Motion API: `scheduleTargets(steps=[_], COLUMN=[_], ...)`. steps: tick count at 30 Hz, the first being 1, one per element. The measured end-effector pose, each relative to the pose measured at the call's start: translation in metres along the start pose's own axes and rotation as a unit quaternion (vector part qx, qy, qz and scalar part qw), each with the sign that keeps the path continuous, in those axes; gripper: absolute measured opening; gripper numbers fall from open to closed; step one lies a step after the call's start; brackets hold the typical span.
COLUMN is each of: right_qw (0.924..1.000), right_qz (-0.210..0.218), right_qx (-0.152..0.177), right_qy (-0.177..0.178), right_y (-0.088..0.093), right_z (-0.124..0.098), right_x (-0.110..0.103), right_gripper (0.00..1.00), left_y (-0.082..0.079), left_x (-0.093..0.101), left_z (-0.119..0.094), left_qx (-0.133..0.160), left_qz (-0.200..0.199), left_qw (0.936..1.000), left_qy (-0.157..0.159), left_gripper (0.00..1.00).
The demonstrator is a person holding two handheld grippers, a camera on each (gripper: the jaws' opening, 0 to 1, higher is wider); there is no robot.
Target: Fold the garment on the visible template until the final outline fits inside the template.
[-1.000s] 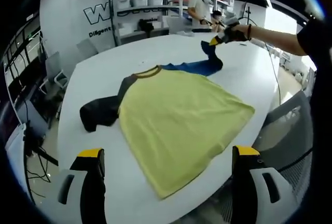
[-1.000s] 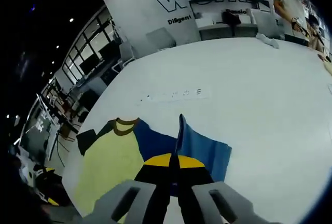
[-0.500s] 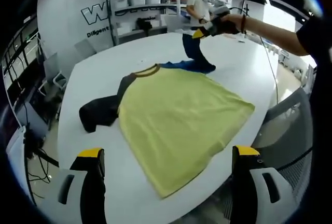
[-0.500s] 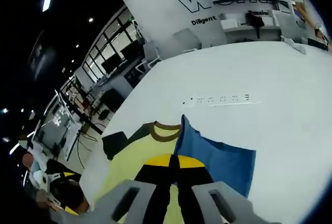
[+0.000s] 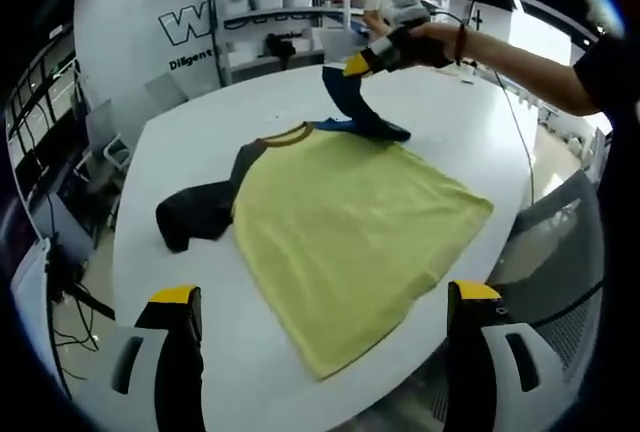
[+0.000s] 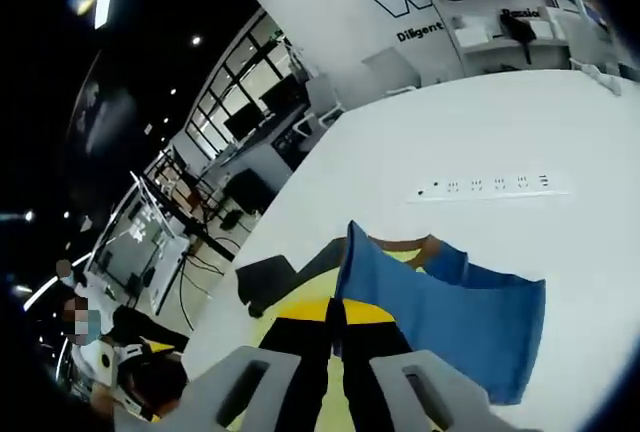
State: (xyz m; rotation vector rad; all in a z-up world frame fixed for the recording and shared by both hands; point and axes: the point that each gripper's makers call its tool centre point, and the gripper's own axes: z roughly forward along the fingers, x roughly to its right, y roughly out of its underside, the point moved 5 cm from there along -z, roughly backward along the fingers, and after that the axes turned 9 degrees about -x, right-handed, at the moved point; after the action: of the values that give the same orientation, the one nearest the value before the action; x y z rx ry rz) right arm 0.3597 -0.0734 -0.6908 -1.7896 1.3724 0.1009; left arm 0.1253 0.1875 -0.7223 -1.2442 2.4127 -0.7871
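Observation:
A yellow T-shirt (image 5: 350,222) with a brown collar lies flat on the white table (image 5: 200,132). Its dark grey sleeve (image 5: 195,214) sticks out at the left. Its blue sleeve (image 5: 355,107) at the far side is lifted off the table, pinched by my right gripper (image 5: 362,60), which a person's hand holds above it. In the right gripper view the right gripper (image 6: 338,314) is shut on the blue sleeve (image 6: 450,302), with the collar (image 6: 405,246) and the grey sleeve (image 6: 268,280) beyond. My left gripper (image 5: 325,327) stands open above the shirt's near hem, holding nothing.
A power strip (image 6: 495,186) lies on the table beyond the shirt. Shelves with white bins (image 5: 270,12) and a wall sign stand at the back. A person stands near the shelves. A grey chair (image 5: 555,242) is at the table's right edge.
My right gripper has carried the blue sleeve up and to the left, over toward the collar. The left gripper has not moved.

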Motion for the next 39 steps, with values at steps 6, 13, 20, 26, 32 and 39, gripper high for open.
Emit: scheduleTargets(steps=[6,13,20,26,32,39], right_qw=[0.9999,0.9996,0.9986,0.9973,0.9969,0.9961], right_qz=[-0.010,-0.024,-0.045,-0.062,-0.059,-0.056], right_qx=[-0.002,-0.012,-0.025,-0.040,-0.052,-0.067], right_qy=[-0.009,-0.007,0.006,0.001,-0.003,-0.009], right_y=[-0.005,-0.006,-0.004,0.002,0.009,0.021], right_z=[0.018,0.040,0.062,0.078,0.098,0.122], right_x=[-0.020,-0.037,-0.053,-0.069,-0.078,-0.084], right_gripper=[0.00,0.00,0.00,0.00,0.00,0.00], left_y=[0.001,0.002,0.005,0.011,0.012,0.015], left_x=[0.000,-0.001,-0.006,-0.007,-0.007,-0.007], left_z=[-0.001,0.002,0.001,0.002,0.003,0.002], left_qx=[-0.001,-0.003,0.002,-0.008,-0.008,-0.008], left_qz=[0.000,0.001,-0.003,-0.008,-0.011,-0.013], left_qw=[1.0000,1.0000,1.0000,0.9999,0.9999,0.9999], left_qy=[0.003,0.006,-0.002,-0.001,0.001,0.001], left_gripper=[0.99,0.99,0.99,0.99,0.99,0.99])
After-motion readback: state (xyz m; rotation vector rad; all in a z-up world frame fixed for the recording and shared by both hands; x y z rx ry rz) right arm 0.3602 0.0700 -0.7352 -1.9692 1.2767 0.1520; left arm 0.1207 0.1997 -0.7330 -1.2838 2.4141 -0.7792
